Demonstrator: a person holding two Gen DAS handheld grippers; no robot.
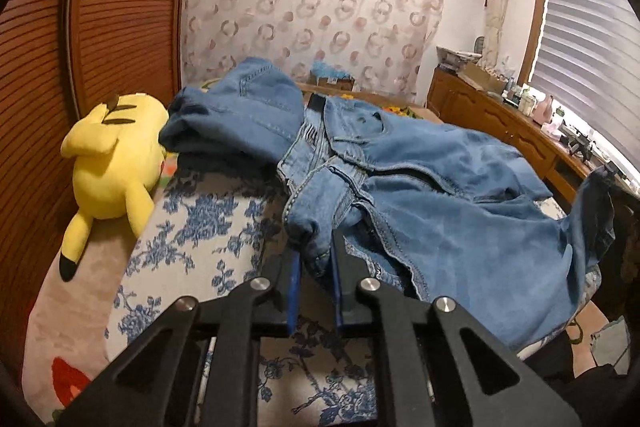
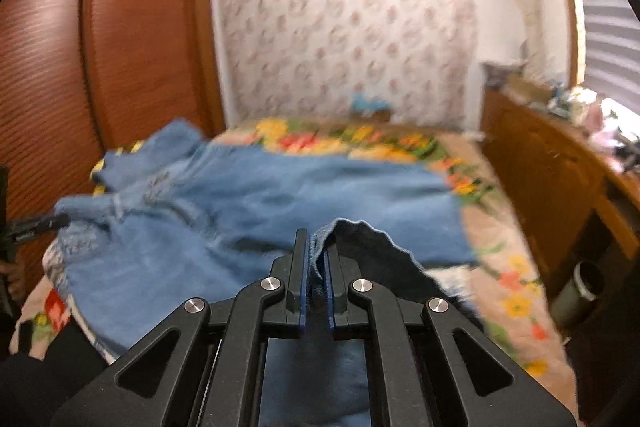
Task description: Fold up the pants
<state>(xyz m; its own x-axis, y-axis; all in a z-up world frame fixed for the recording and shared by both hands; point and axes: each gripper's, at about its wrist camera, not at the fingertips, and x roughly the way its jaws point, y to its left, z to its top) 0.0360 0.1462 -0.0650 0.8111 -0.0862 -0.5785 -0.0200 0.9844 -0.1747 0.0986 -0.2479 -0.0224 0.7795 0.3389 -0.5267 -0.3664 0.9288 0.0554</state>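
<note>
- On the bed [image 1: 208, 227], over a blue-and-white flowered cover, a pair of light blue jeans [image 1: 440, 195] lies spread and rumpled, waistband end toward the left wrist camera and one leg bunched up at the far left.
- Left gripper [image 1: 316, 247]: its jaws are pressed together on a fold of the jeans at the waistband, the denim pinched between the blue pads and lifted a little off the cover.
- Right gripper [image 2: 317, 255]: its jaws are clamped on a hem edge of the jeans [image 2: 280, 187], and the cloth rises out of the grip and drapes off to the right, showing its darker inner side. This view is blurred, so which hem it is I cannot say for sure.
- In the right wrist view the left gripper [image 2: 44, 223] shows at the far left edge, touching the denim there.
- A yellow plush toy [image 1: 112, 163] lies face down at the left side of the bed, just beside the bunched leg and against the wooden wardrobe [image 1: 100, 27].
- A wooden dresser [image 1: 500, 123] crowded with small items runs along the right, under a window blind [image 1: 592, 27].
- A patterned curtain [image 1: 312, 7] hangs behind the bed.
</note>
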